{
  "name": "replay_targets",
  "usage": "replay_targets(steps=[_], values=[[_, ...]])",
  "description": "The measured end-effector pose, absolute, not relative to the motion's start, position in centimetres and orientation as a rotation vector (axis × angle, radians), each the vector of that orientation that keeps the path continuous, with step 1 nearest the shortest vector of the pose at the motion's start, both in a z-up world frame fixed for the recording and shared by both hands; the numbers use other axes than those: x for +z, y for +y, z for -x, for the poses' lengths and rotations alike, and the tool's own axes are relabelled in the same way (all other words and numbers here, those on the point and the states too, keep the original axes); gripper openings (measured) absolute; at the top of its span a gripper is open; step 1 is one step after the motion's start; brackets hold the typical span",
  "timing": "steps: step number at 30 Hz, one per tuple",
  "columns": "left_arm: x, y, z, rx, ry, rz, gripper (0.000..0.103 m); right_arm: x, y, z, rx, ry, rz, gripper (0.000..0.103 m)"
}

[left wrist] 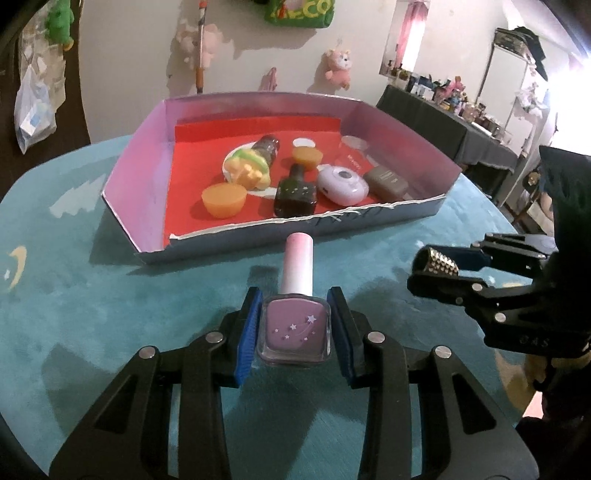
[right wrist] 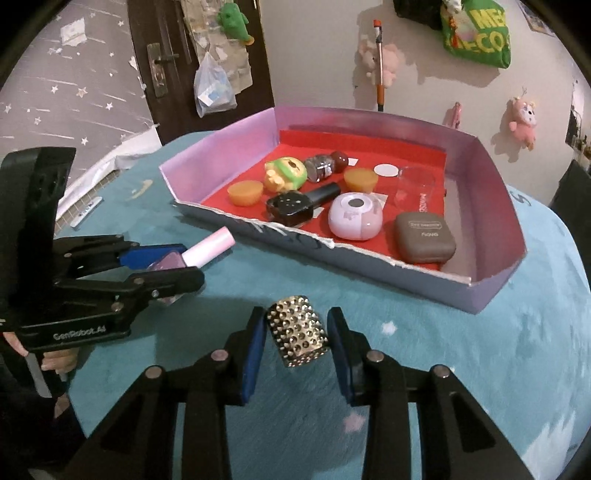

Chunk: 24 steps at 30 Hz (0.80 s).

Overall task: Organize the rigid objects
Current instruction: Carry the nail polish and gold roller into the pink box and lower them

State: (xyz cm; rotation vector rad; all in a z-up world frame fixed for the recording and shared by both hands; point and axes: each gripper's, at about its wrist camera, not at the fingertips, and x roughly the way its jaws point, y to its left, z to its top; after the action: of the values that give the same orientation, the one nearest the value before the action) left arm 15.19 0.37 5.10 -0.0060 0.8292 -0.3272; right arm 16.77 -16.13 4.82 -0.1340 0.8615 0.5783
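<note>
teal cloth: covers the bench (left wrist: 92, 314), which carries everything here.
left hand-held gripper (left wrist: 295, 328): jaws drawn in and clamped on the lilac nail polish bottle (left wrist: 297, 332); blue pads (left wrist: 246, 332) press both flat sides of the glass body.
lilac nail polish bottle: square body with small stars, pale pink cap (left wrist: 298, 264) pointing away toward the tray; it lies just short of the tray's near wall. whether it is lifted off the cloth i cannot tell.
right hand-held gripper (right wrist: 296, 332): jaws closed on the studded metal piece (right wrist: 297, 330), a small curved silver thing covered in round studs, its pads against both sides.
studded metal piece: on the near side of the tray, apart from its wall; in the left wrist view it sits at the tip of the right hand-held gripper (left wrist: 437, 264).
tray (right wrist: 369, 264): shallow cardboard box, lilac walls, red floor, torn near edge, standing across the path ahead of both hand-held grippers.
inside the tray: two orange cups (right wrist: 245, 194), a yellow-green toy figure (right wrist: 286, 173), a dark nail polish bottle (right wrist: 295, 206) on its side, a small dark jar (right wrist: 325, 164), a round lilac case (right wrist: 354, 216), a brown case (right wrist: 424, 238), a clear cup (right wrist: 415, 184).
person: fingers (right wrist: 55, 360) on the left grip handle.
wall behind: plush toys (right wrist: 522, 120) and a green bag (right wrist: 476, 31) hanging.
</note>
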Motion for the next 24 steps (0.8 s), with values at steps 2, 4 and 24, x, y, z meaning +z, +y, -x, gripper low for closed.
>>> replay_targets(steps=[2, 4, 24], values=[[5.3, 0.4, -14.8, -0.333, 0.823, 0.009, 0.034, 4.8, -16.4, -16.1, 0.576, 0.866, 0.102, 0.037], [5.4, 0.4, -14.5, -0.342, 0.818, 0.011, 0.034, 4.6, -16.5, -15.5, 0.577, 0.872, 0.087, 0.037], [12.8, 1.7, -18.5, -0.352, 0.748, -0.006, 0.034, 10.8, -16.5, -18.5, 0.577, 0.781, 0.05, 0.037]])
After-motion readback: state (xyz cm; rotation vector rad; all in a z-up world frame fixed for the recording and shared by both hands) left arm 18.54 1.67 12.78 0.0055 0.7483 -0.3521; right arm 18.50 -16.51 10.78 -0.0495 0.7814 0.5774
